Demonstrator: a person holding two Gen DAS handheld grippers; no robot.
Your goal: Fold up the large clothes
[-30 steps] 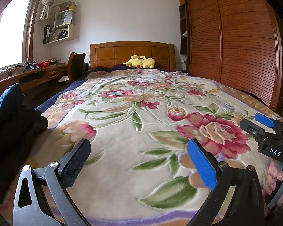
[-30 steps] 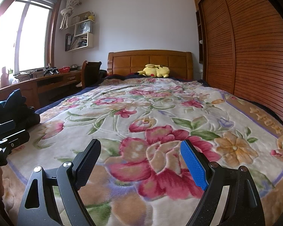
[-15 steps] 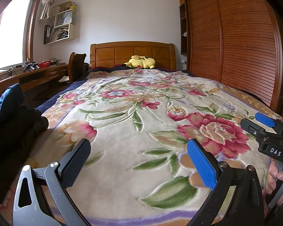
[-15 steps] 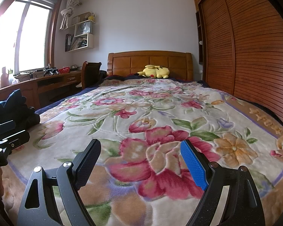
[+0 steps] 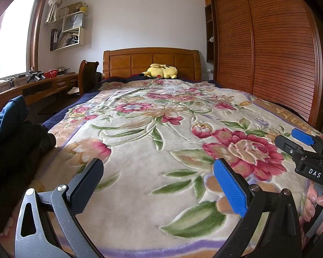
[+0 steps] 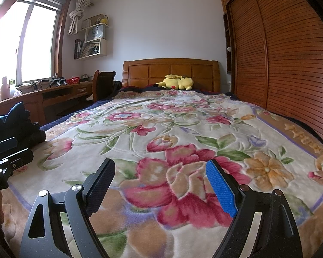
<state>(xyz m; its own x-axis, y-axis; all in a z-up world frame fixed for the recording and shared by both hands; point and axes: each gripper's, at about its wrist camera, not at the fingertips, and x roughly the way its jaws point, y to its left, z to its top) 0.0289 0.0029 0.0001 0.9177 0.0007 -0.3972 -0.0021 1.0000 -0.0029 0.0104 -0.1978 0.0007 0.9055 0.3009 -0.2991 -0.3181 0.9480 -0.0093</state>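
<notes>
Fingers of the left gripper stand wide apart, one black pad and one blue pad, and nothing is between them; under the gap only the blanket shows. Fingers of the right gripper are also far apart with nothing between them. Both grippers hang low over the foot end of the bed, side by side, and each one appears at the edge of the other's view. At the right edge of the left wrist view a person's hand grips the handle of the right gripper.

A floral blanket covers the bed, cream with big red and pink flowers and green leaves, and it lies flat and smooth. A pile of dark clothes, navy blue and black, lies at the left edge of the bed near the foot end, beside the left gripper and not touched by it.

At the far end stands a wooden headboard, and a yellow plush toy lies before it on the bed. Along the right side runs a wardrobe with slatted wooden doors. On the left are a bright window, a long wooden table with small things on it, a chair and white wall shelves.
</notes>
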